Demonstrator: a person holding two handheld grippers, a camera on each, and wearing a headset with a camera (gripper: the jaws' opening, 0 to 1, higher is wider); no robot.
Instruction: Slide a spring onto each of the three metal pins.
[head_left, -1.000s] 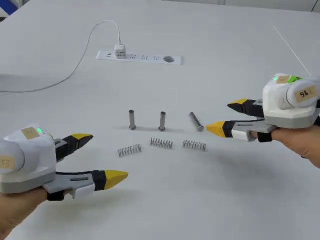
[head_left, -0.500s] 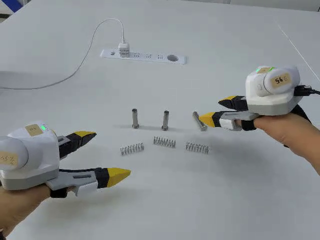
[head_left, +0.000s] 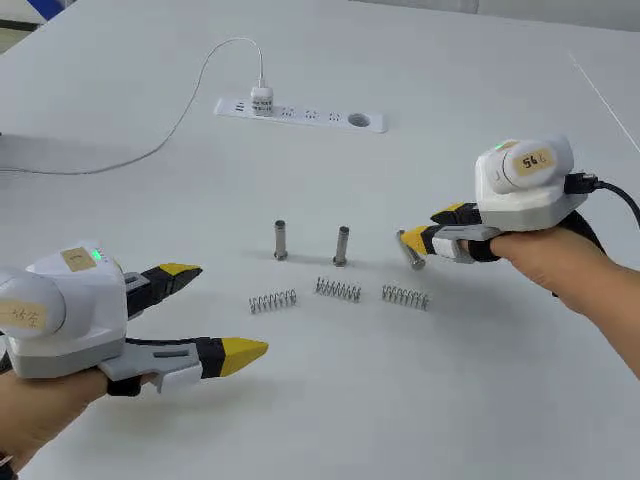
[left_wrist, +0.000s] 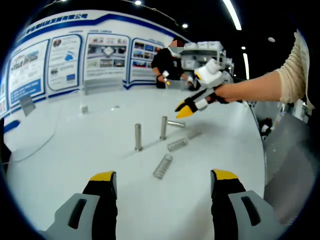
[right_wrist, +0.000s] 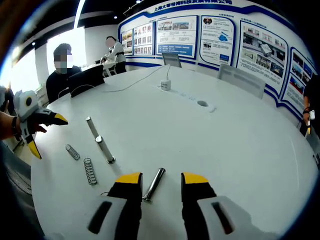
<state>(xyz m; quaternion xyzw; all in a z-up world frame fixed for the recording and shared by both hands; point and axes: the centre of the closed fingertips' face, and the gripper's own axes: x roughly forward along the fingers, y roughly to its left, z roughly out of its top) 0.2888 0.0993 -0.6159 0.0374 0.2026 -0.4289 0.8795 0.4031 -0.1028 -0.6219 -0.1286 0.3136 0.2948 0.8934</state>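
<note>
- Left gripper (head_left: 228, 308): jaws wide apart, holding nothing, at the near left of the table (head_left: 420, 400).
- Left pin (head_left: 281, 240), middle pin (head_left: 342, 245): upright, apart.
- Left spring (head_left: 273, 300), middle spring (head_left: 338, 290), right spring (head_left: 405, 296): lying in a row before the pins.
- Right pin (head_left: 411, 250): lying flat between the jaw tips of the right gripper (head_left: 425, 228), jaws parted, not clamped.

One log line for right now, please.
right gripper: open, jaws astride lying pin | left gripper: open, clear of parts | upright pins: two, bare | springs: three, loose on table
</note>
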